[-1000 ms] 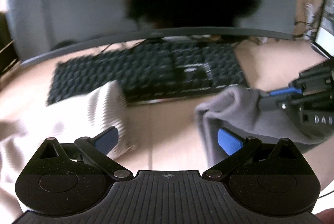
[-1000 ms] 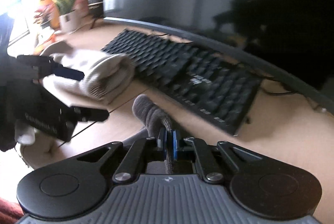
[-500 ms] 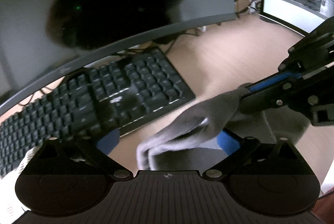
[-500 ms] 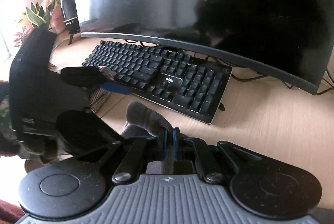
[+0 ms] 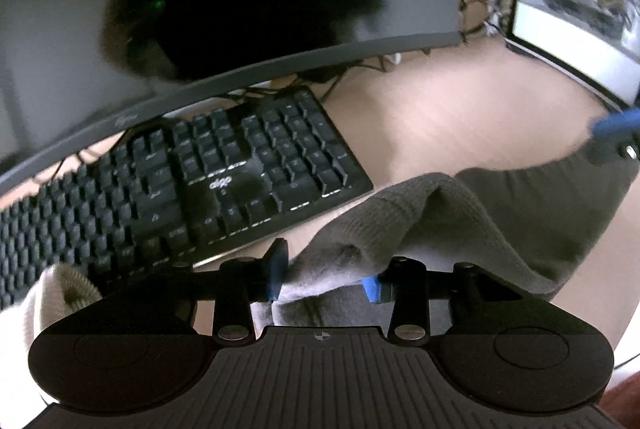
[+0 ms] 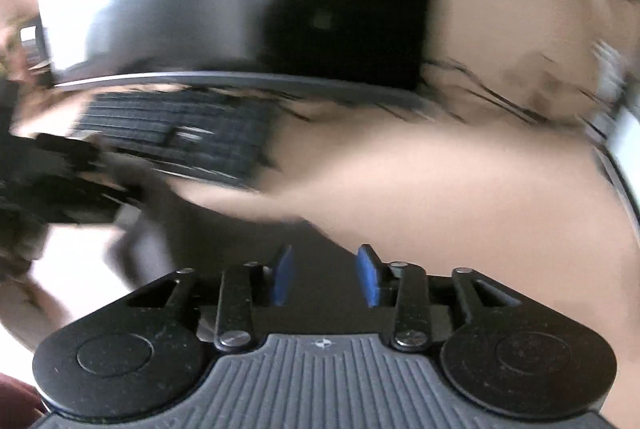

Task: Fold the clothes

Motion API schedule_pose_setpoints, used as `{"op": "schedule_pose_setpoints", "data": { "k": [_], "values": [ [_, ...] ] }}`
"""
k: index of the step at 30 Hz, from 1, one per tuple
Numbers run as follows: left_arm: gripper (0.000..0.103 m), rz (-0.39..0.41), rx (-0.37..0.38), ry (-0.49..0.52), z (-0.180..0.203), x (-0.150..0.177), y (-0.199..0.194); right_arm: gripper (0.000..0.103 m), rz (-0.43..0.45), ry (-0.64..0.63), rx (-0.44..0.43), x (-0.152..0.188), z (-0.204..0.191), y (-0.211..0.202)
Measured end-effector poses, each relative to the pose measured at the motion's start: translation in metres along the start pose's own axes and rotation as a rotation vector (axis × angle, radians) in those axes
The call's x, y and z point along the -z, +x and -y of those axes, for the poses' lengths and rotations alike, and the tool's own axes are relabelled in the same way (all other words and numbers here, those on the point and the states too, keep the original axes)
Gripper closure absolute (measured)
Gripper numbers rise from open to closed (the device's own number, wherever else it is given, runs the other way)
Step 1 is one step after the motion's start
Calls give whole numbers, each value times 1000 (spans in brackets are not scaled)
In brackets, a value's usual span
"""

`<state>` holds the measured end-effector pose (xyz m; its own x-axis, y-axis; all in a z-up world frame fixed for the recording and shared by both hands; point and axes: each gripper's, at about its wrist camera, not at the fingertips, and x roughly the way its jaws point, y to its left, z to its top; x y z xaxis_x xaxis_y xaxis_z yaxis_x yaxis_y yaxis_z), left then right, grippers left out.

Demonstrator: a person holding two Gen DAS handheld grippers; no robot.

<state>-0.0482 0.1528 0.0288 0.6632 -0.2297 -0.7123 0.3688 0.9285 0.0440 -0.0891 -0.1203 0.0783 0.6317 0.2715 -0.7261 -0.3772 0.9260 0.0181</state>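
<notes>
The grey sock [image 5: 452, 217] is a soft knit that looks light and limp; it will likely sag and bunch wherever it is unsupported, so the best holds are its ends, the cuff or the toe, rather than the slack middle. It lies draped on the wooden desk [image 5: 440, 117] just in front of the black keyboard [image 5: 224, 181]. The left gripper [image 5: 324, 279] has its blue pads pressed onto a bunched end of the sock, which humps up from the pinch and trails away to the right. The right gripper [image 6: 326, 275] shows in its own badly blurred view with jaws parted and opening; no cloth is pressed between them, though dark fabric seems to lie just below. A pale ribbed sock [image 5: 56, 289] sits at the left gripper's left edge.
</notes>
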Motion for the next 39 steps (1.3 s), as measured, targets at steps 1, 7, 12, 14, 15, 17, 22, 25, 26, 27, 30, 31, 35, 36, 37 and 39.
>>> {"op": "schedule_pose_setpoints", "data": {
  "k": [1,7,12,14,15,17,22,25,26,27,30,31,35,36,37,39],
  "values": [
    [61,-3,3,-25,-3,1,0,57,-15,31,33,9,13,-1],
    [61,-25,-4,-106,-10,2,1,56,-71,137,167,56,61,-9],
    [61,-43,-23,-105,-7,-1,2,55,-74,183,268,75,82,-2],
    [61,-49,-32,-98,-4,-2,2,58,-75,186,261,78,89,2],
    [61,-51,-35,-94,-3,-2,1,83,-79,182,232,78,90,4],
    [62,-49,-36,-105,-2,-4,-1,93,-80,168,185,75,92,6],
    [62,-12,-19,-288,-28,-25,1,94,-36,155,142,30,111,17],
    [52,40,-95,-455,-56,-38,8,91,76,135,204,-19,120,30],
    [50,55,-123,-510,-65,-40,10,87,114,126,229,-36,121,35],
    [50,63,-155,-555,-73,-42,12,84,139,111,255,-50,119,40],
    [40,83,-220,-581,-80,-46,5,69,175,81,222,-70,110,44],
    [32,92,-229,-561,-76,-46,0,66,177,71,200,-71,106,44],
    [26,63,-161,-450,-40,-41,-7,61,105,44,99,-57,89,64],
    [26,38,-118,-424,-27,-38,-3,61,74,47,58,-51,82,71],
    [25,8,-69,-394,-13,-33,2,61,43,51,15,-46,74,77],
    [25,-44,-18,-340,13,-22,13,61,2,19,-79,-29,47,83]
  ]
}}
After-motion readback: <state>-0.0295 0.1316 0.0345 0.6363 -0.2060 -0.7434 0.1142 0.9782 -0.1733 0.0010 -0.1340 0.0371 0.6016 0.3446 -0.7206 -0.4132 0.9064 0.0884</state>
